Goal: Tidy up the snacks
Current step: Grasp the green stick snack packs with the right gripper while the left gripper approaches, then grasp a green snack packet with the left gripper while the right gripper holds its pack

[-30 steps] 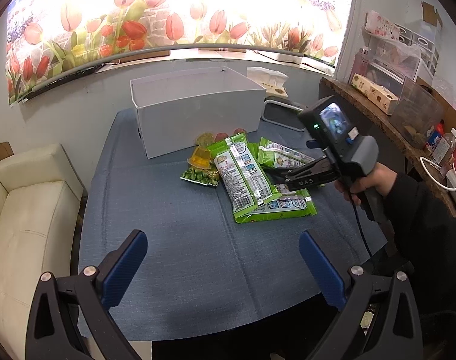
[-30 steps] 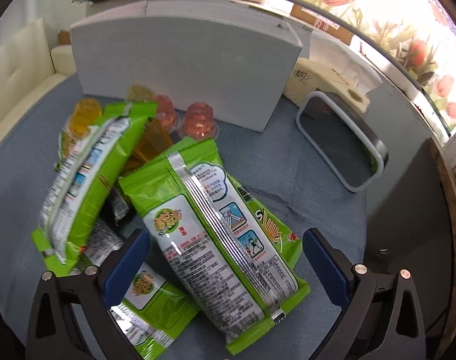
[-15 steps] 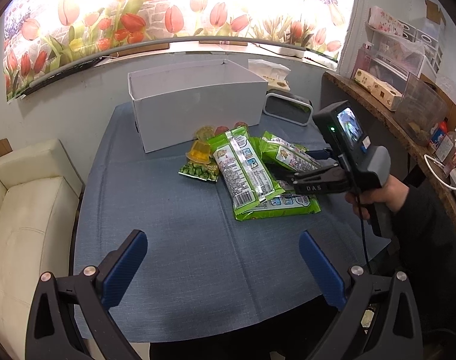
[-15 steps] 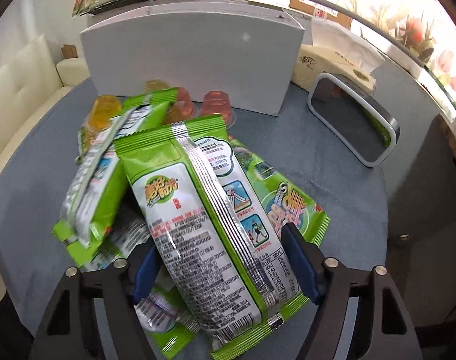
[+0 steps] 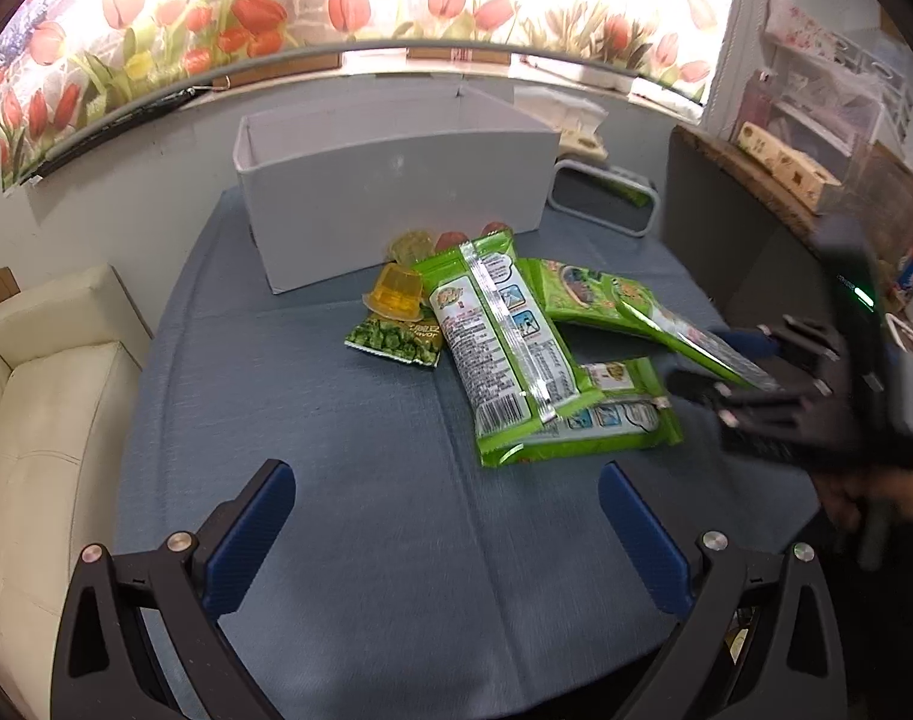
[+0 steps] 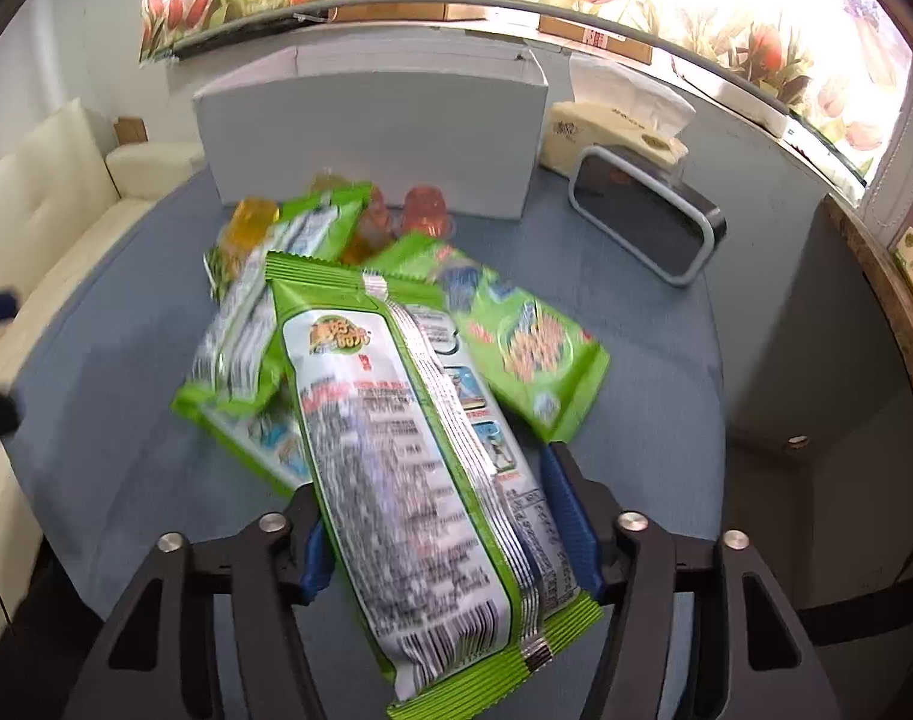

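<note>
My right claw [image 6: 450,531] clamped on a crinkly green foil snack packet [image 6: 420,480], glossy packets heaped before the white rectangular box [image 6: 372,138], blue woven tabletop [image 5: 348,510], my left claw [image 5: 444,528] spread wide, holding nothing.

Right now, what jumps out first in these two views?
The right gripper has closed on a big green snack packet that fills the right wrist view. Behind it, more green packets and jelly cups sit piled on the blue tablecloth before a white box. The left gripper hangs open, holding nothing.
</note>
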The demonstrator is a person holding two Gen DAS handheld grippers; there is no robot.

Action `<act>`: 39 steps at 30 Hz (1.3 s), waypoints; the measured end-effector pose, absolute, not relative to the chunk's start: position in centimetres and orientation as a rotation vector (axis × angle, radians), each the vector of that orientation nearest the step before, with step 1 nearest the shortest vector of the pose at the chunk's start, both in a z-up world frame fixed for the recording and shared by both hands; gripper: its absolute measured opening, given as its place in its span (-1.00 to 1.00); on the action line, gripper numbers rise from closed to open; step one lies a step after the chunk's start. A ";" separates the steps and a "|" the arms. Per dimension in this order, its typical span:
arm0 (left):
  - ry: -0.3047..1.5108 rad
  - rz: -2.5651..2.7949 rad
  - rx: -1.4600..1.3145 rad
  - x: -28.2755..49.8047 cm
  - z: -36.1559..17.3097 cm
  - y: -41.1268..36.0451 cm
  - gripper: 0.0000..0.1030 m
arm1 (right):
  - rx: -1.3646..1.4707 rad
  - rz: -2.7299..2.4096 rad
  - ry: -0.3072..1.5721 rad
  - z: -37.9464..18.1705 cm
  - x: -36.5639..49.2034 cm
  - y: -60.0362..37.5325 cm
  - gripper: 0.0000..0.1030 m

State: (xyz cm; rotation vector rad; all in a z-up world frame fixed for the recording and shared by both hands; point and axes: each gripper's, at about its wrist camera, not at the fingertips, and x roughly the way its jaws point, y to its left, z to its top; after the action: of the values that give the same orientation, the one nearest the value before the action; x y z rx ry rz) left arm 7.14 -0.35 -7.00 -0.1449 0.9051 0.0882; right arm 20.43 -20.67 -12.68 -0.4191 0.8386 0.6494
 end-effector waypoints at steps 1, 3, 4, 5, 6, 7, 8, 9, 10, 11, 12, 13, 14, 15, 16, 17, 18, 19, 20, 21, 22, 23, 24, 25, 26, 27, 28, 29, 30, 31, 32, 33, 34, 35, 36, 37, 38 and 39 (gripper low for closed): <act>0.907 0.088 -0.151 7.8 -7.2 -0.5 1.00 | -0.410 0.650 0.847 -12.8 20.3 -20.9 -0.30; 0.912 0.093 -0.154 8.6 -7.5 -0.8 1.00 | -0.398 0.645 0.860 -13.0 19.8 -21.6 -0.35; 0.912 0.092 -0.153 9.0 -7.6 -1.0 1.00 | -0.396 0.640 0.854 -13.3 19.6 -21.9 -0.35; 0.916 0.096 -0.150 9.3 -7.7 -1.2 1.00 | -0.390 0.647 0.864 -13.6 19.6 -22.0 -0.35; 0.918 0.094 -0.149 9.5 -7.7 -1.4 1.00 | -0.391 0.654 0.873 -13.9 19.3 -22.1 -0.35; 0.917 0.087 -0.151 9.6 -7.7 -1.6 1.00 | -0.392 0.658 0.874 -14.0 19.2 -22.2 -0.37; 0.916 0.082 -0.151 9.6 -7.7 -1.8 1.00 | -0.388 0.666 0.870 -14.1 19.1 -22.3 -0.47; 0.915 0.078 -0.149 9.6 -7.6 -1.9 1.00 | -0.387 0.670 0.871 -14.2 19.1 -22.4 -0.59; 0.913 0.079 -0.141 9.5 -7.6 -2.1 1.00 | -0.383 0.666 0.870 -14.2 19.1 -22.5 -0.63; 0.911 0.082 -0.134 9.5 -7.5 -2.2 1.00 | -0.373 0.660 0.871 -14.1 19.1 -22.6 -0.69; 0.910 0.083 -0.130 9.5 -7.5 -2.3 1.00 | -0.369 0.657 0.871 -13.9 19.0 -22.7 -0.72; 0.908 0.087 -0.127 9.5 -7.4 -2.4 1.00 | -0.369 0.652 0.862 -13.7 18.9 -22.7 -0.73; 0.907 0.090 -0.126 9.6 -7.4 -2.4 1.00 | -0.364 0.652 0.847 -13.3 18.6 -22.8 -0.73; 0.906 0.092 -0.127 9.8 -7.5 -2.3 1.00 | -0.348 0.659 0.838 -12.8 18.3 -23.0 -0.74; 0.907 0.093 -0.129 9.9 -7.6 -2.2 1.00 | -0.331 0.661 0.834 -12.5 18.2 -23.2 -0.74; 0.910 0.097 -0.132 10.1 -7.8 -2.1 1.00 | -0.314 0.648 0.836 -12.1 18.1 -23.4 -0.74; 0.912 0.104 -0.135 10.3 -8.0 -2.0 1.00 | -0.311 0.640 0.833 -11.9 18.0 -23.5 -0.74; 0.915 0.110 -0.138 10.5 -8.2 -1.9 1.00 | -0.313 0.636 0.828 -11.7 17.8 -23.6 -0.74; 0.915 0.109 -0.143 10.7 -8.4 -1.9 1.00 | -0.313 0.627 0.822 -11.4 17.6 -23.7 -0.74; 0.915 0.110 -0.145 10.8 -8.5 -1.9 1.00 | -0.309 0.620 0.822 -11.2 17.5 -23.9 -0.74; 0.916 0.110 -0.147 11.1 -8.7 -1.9 1.00 | -0.306 0.616 0.822 -11.0 17.4 -24.0 -0.74; 0.919 0.108 -0.149 11.4 -8.9 -2.0 1.00 | -0.305 0.607 0.819 -10.8 17.2 -24.3 -0.74; 0.919 0.107 -0.154 11.7 -9.0 -2.1 1.00 | -0.303 0.601 0.817 -10.7 16.9 -24.5 -0.74; 0.919 0.112 -0.154 12.3 -9.2 -2.3 1.00 | -0.293 0.602 0.820 -10.5 16.6 -24.8 -0.74; 0.918 0.116 -0.151 12.8 -9.3 -2.5 1.00 | -0.285 0.603 0.823 -10.4 16.4 -24.9 -0.74; 0.923 0.127 -0.147 13.4 -9.5 -2.7 1.00 | -0.277 0.598 0.823 -10.3 16.1 -25.2 -0.74; 0.935 0.145 -0.138 14.2 -9.7 -3.0 1.00 | -0.273 0.593 0.822 -10.1 15.9 -25.4 -0.74; 0.944 0.166 -0.124 15.0 -10.0 -3.3 1.00 | -0.271 0.591 0.819 -10.0 15.6 -25.5 -0.74; 0.948 0.186 -0.114 15.7 -10.2 -3.6 1.00 | -0.264 0.592 0.816 -9.9 15.3 -25.7 -0.74; 0.955 0.204 -0.108 16.5 -10.5 -3.9 1.00 | -0.253 0.597 0.816 -9.8 15.1 -25.9 -0.74; 0.957 0.214 -0.108 17.2 -10.8 -4.1 1.00 | -0.240 0.597 0.818 -9.8 15.0 -26.1 -0.74; 0.968 0.219 -0.111 17.9 -11.3 -4.2 1.00 | -0.233 0.593 0.821 -9.8 14.9 -26.3 -0.74; 0.977 0.221 -0.115 18.2 -11.6 -4.2 1.00 | -0.225 0.590 0.824 -9.7 14.9 -26.4 -0.74; 0.989 0.218 -0.126 18.6 -12.0 -4.3 1.00 | -0.212 0.588 0.825 -9.6 14.9 -26.7 -0.74; 0.997 0.218 -0.135 18.8 -12.4 -4.2 1.00 | -0.204 0.586 0.823 -9.5 14.9 -26.8 -0.74; 1.008 0.221 -0.137 18.9 -12.8 -4.3 1.00 | -0.198 0.585 0.822 -9.4 14.8 -27.0 -0.74; 1.015 0.221 -0.137 19.1 -13.1 -4.3 1.00 | -0.198 0.581 0.816 -9.2 14.7 -27.1 -0.74; 1.019 0.217 -0.141 19.3 -13.4 -4.4 1.00 | -0.198 0.577 0.811 -9.1 14.7 -27.2 -0.74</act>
State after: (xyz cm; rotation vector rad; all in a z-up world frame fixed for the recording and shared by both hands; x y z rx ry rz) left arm 19.26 -4.36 -13.40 -0.1412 1.0187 0.2172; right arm 14.66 -27.20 -9.06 -0.1978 0.8110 0.5770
